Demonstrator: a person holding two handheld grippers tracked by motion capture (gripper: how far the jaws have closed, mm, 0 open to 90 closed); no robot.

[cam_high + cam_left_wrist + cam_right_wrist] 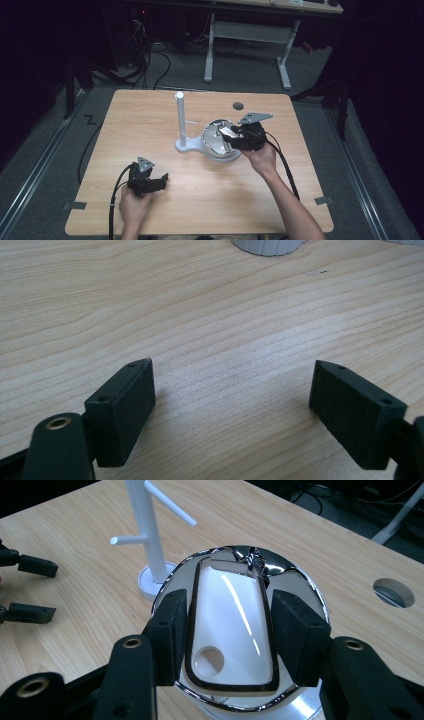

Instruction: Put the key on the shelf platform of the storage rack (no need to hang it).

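A flat white piece with a dark rim and a round hole [225, 620] sits over a shiny chrome bowl [310, 590]. My right gripper [227, 600] is shut on the piece, one black jaw pressed against each long side. In the high view the right gripper [235, 134] is at the bowl [215, 145], right of the table's centre. A white stand with side pegs [180, 115] rises just left of the bowl. My left gripper [162, 179] rests low on the table near the front left, open, with bare wood between its fingers [125, 405].
The wooden table [150, 115] has a round cable hole [238, 105] behind the bowl. The stand [150, 540] and the open left gripper [30, 587] appear beyond the bowl in the right gripper view. A white-legged desk [250, 30] stands on the floor behind.
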